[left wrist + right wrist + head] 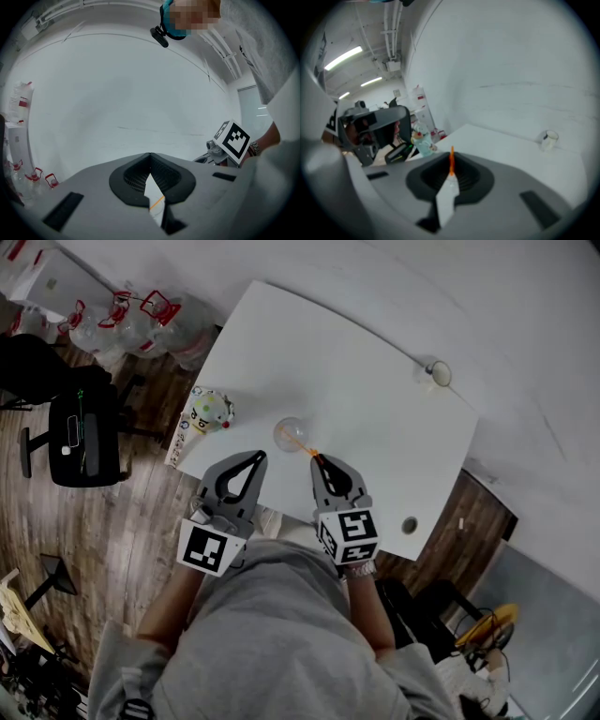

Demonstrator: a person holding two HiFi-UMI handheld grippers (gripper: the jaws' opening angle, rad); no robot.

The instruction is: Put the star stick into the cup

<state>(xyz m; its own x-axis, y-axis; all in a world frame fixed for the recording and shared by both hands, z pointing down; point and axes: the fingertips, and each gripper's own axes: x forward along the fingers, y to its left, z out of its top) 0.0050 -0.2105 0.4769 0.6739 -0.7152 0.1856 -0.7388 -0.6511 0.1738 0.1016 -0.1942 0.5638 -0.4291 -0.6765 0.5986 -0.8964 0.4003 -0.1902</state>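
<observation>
Right gripper view shows the right hand-held gripper (pixel 451 172) clenched on the orange star stick (pixel 451 158), whose shaft pokes out beyond the closed tips; the star itself cannot be made out. Head view adds what that camera misses: the stick's far end reaches over the mouth of the clear cup (pixel 291 434), which stands on the white worktop (pixel 375 371) just beyond both grippers. The left hand-held gripper (pixel 150 157) is closed on nothing, near the cup's left side. Insertion looks under way; next, the stick likely needs tipping down inside the rim before release. A colourful toy (pixel 208 411) sits farther left, a small clear round thing (pixel 437 373) far right.
</observation>
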